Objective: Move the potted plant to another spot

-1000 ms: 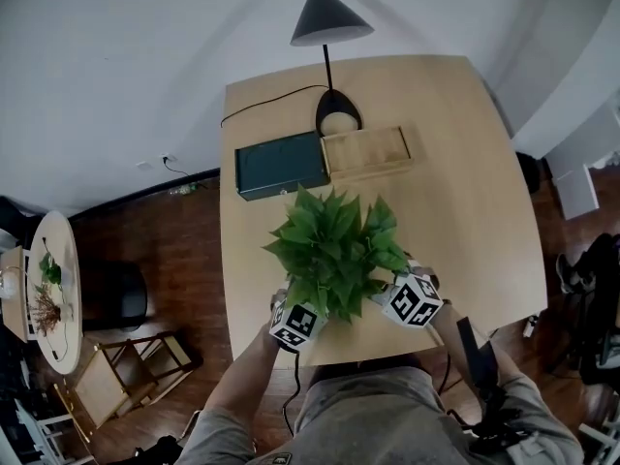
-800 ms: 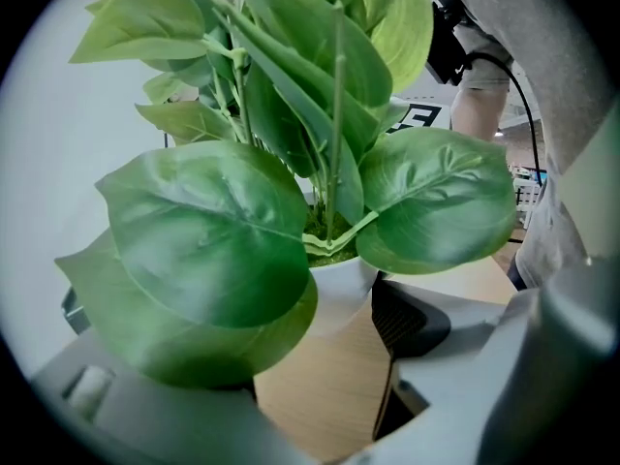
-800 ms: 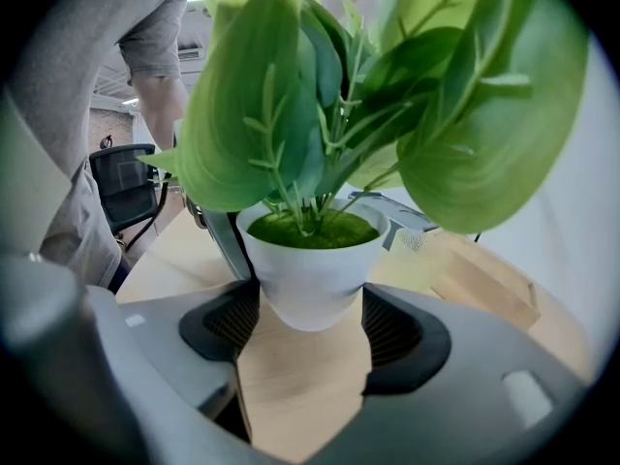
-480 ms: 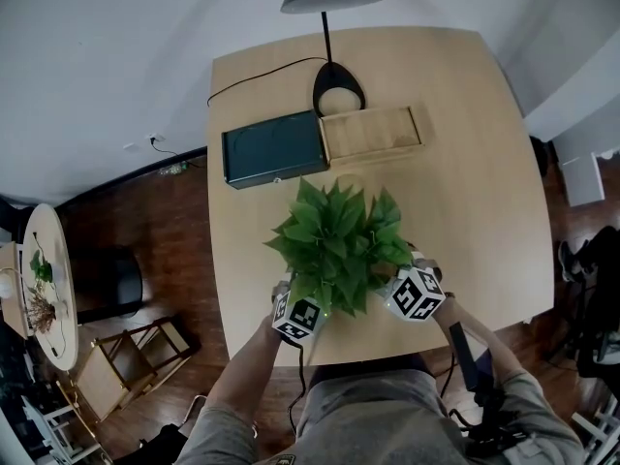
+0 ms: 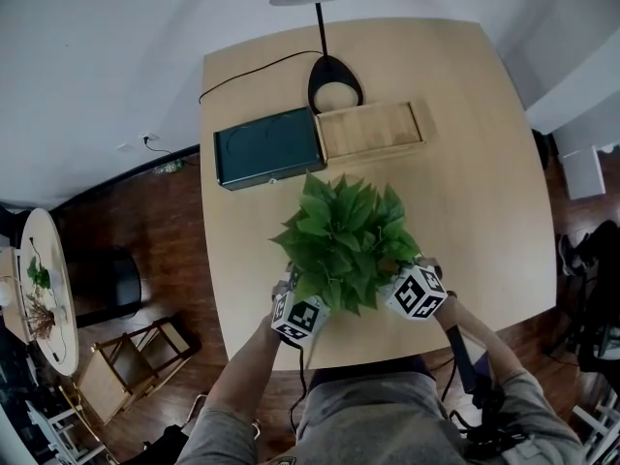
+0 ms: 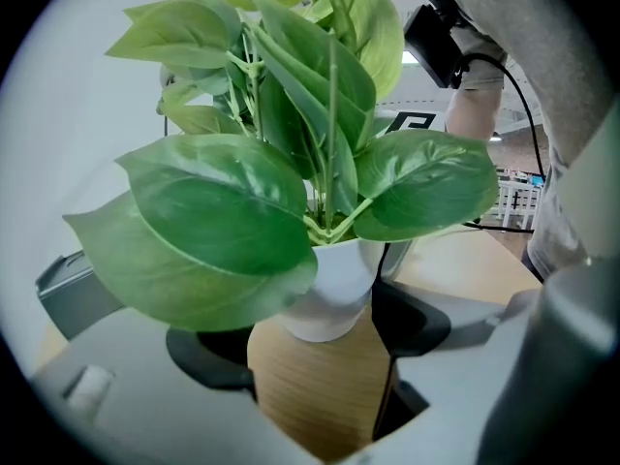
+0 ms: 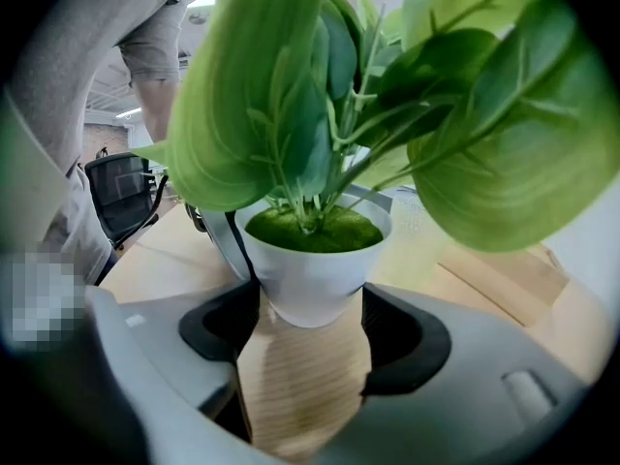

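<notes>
The left tool point(image 6: 315, 342) and right tool point(image 7: 305, 332) pinch the white-potted green leafy plant point(image 5: 344, 240) from opposite sides, over the pale wooden bench point(image 5: 475, 163).

The far side of the counter point(image 5: 484, 163) is taken up by a dark green box point(image 5: 268, 147), a wooden tray point(image 5: 373, 129) and a lamp base point(image 5: 335, 93). Broad bare room is found right of the potted plant point(image 5: 347, 242), and a narrower strip on its left.
</notes>
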`<act>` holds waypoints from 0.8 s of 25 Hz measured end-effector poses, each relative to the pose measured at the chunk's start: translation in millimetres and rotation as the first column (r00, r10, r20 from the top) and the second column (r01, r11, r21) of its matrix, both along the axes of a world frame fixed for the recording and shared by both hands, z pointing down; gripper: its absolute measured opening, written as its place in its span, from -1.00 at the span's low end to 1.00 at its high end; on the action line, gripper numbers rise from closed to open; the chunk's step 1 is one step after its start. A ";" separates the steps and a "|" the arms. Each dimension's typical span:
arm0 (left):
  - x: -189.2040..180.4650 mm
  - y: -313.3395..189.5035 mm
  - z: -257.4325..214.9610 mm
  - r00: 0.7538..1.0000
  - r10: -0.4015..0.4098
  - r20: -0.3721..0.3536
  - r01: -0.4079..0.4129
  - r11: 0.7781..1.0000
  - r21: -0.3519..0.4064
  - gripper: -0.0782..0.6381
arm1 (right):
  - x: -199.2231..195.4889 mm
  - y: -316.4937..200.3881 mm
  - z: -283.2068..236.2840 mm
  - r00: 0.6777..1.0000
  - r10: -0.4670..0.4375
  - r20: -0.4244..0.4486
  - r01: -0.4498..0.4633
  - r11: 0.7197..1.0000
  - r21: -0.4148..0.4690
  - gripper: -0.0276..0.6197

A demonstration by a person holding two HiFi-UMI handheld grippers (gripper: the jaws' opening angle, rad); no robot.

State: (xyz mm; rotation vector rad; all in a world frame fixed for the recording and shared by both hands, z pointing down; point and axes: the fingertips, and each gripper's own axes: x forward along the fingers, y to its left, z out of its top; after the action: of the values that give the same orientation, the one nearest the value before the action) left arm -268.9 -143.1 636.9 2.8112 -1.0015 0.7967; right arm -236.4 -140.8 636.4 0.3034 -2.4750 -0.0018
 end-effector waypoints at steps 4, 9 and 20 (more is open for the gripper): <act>0.1 -0.3 0.6 1.000 0.000 -0.002 0.000 1.000 -0.006 0.25 | 0.3 0.0 0.7 1.000 -0.003 0.004 0.003 1.000 -0.004 0.13; 0.3 -0.3 1.7 1.000 0.000 0.001 0.000 1.000 -0.012 0.25 | 0.5 -0.2 1.2 1.000 -0.006 0.007 0.006 1.000 -0.007 0.12; -2.8 1.6 4.7 0.999 -0.031 0.010 0.031 0.999 -0.025 0.26 | 1.7 1.6 4.5 1.000 -0.011 0.015 0.012 1.000 -0.027 0.14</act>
State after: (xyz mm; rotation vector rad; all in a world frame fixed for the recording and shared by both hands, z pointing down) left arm -271.8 -141.5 641.6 2.7665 -1.0260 0.8146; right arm -234.6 -139.2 640.9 0.2789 -2.4894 0.0288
